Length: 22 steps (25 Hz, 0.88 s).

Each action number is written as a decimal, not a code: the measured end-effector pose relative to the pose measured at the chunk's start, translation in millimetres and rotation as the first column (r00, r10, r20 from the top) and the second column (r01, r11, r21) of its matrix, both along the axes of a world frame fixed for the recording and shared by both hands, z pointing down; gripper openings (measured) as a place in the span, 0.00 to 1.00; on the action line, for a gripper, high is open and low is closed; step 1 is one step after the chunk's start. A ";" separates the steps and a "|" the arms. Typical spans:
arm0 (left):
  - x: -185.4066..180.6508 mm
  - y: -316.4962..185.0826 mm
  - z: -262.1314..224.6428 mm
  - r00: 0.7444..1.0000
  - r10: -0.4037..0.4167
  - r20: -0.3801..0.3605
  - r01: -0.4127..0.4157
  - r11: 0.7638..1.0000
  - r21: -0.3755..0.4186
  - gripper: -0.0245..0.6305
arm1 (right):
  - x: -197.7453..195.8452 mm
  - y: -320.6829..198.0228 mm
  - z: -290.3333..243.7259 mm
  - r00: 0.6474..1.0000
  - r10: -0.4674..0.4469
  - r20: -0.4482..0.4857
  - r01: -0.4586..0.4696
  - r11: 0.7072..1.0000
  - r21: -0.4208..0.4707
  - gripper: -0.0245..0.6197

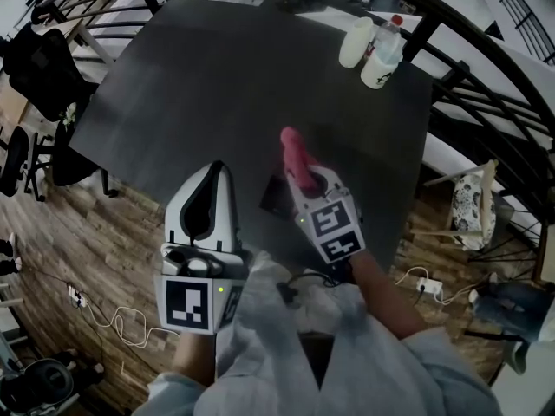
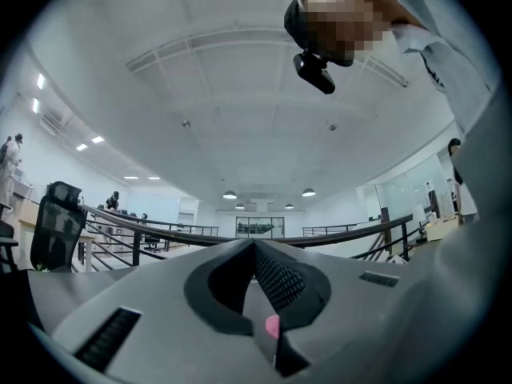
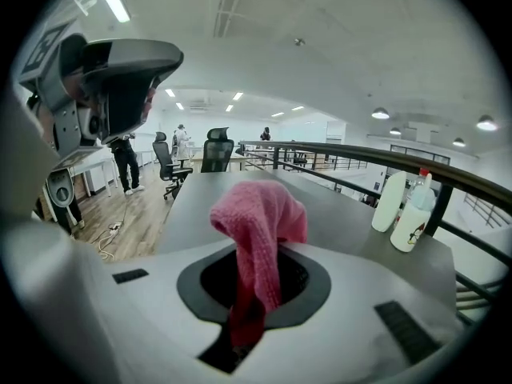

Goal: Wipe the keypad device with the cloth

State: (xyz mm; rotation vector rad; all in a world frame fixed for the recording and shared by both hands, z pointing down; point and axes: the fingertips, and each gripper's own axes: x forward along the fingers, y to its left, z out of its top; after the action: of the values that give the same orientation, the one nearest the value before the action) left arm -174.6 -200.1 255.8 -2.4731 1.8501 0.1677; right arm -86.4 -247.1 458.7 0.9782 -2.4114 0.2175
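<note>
Keypad (image 1: 273, 196) seemingly dark slab on table (image 1: 217, 76), just left of and partly under right gripper (image 1: 305, 180). Right gripper, nearer one, clamps pink cloth (image 1: 293, 150) pointing away; must tip down-left. Left gripper (image 1: 217, 170) closed, empty, alongside.

The left gripper (image 1: 217, 172) was held close to the body, tipped upward, its fingers (image 2: 276, 282) pressed together with nothing clamped between them. The right gripper (image 1: 305, 180) reached a little further forward, just beside the left, its fingers closed on a pink cloth (image 3: 260, 222) that stood up out of them. Both forearms were bent in near the chest, the right arm (image 1: 386, 297) angling inward.
</note>
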 end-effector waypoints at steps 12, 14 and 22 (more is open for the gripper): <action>14.5 -2.5 7.9 0.999 0.051 0.006 -0.050 0.998 -0.031 0.04 | 64.6 9.8 -5.0 0.988 0.147 0.040 -0.147 0.989 -0.004 0.10; 17.9 -3.7 5.9 0.998 0.063 0.003 -0.063 0.998 -0.023 0.04 | 74.8 13.5 -6.2 0.984 0.171 0.044 -0.170 0.985 -0.006 0.10; 29.0 -6.4 9.9 0.995 0.100 0.012 -0.099 0.994 -0.033 0.04 | 112.4 31.5 -0.8 0.967 0.251 0.051 -0.250 0.968 -0.021 0.10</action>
State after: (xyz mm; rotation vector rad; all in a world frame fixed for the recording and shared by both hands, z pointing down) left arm -145.7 -206.5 265.7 -2.5830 1.7390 0.1245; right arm 26.0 -215.6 457.9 1.2853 -2.3251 0.3547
